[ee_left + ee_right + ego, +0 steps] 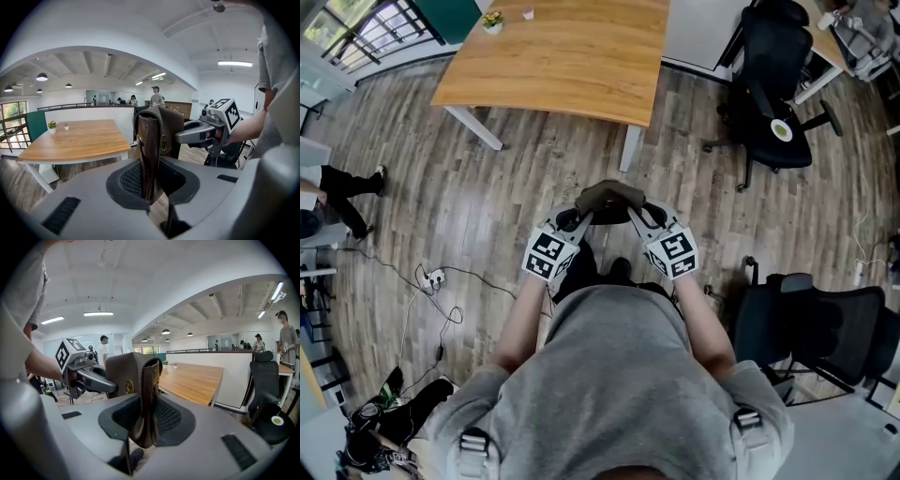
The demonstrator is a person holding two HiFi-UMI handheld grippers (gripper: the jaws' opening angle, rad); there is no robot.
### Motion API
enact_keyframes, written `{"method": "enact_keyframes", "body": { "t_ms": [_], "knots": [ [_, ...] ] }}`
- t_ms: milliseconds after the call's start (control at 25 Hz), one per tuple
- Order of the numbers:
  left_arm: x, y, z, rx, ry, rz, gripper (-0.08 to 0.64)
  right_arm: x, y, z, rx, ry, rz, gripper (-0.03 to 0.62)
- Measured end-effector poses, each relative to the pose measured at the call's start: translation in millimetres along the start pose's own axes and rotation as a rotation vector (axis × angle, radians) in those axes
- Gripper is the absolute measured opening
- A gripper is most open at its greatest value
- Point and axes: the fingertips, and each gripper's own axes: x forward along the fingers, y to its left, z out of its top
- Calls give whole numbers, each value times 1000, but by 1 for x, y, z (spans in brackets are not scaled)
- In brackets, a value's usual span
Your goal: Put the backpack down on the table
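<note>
The left hand-held gripper (579,219) and the right hand-held gripper (639,217) each pinch a stiff-looking leather strap of the brown backpack (609,196), which hangs between them, probably weighty, well short of the counter (572,66).

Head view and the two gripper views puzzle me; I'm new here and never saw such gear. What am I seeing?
No robot: a person in a grey shirt holds a two-fingered claw tool in each hand. The head view looks down from their head; each gripper view looks along one claw. The left claw and right claw both grip a brown leather backpack, held above the wood-plank floor, short of the light wooden table. On it stand a small potted plant and a small cup.
</note>
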Motion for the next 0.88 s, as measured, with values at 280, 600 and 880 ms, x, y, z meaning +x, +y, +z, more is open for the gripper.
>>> {"method": "enact_keyframes", "body": {
  "t_ms": [280, 600, 880],
  "knots": [
    [1, -1, 2, 4, -3, 1, 67, -2, -1, 2, -6, -3, -2, 92],
    [5, 9, 5, -1, -9, -2, 67, 7, -7, 5, -9, 5, -5, 92],
    [3, 44, 11, -1, -8, -12, 67, 37, -6, 18, -10, 9, -20, 94]
  ]
}}
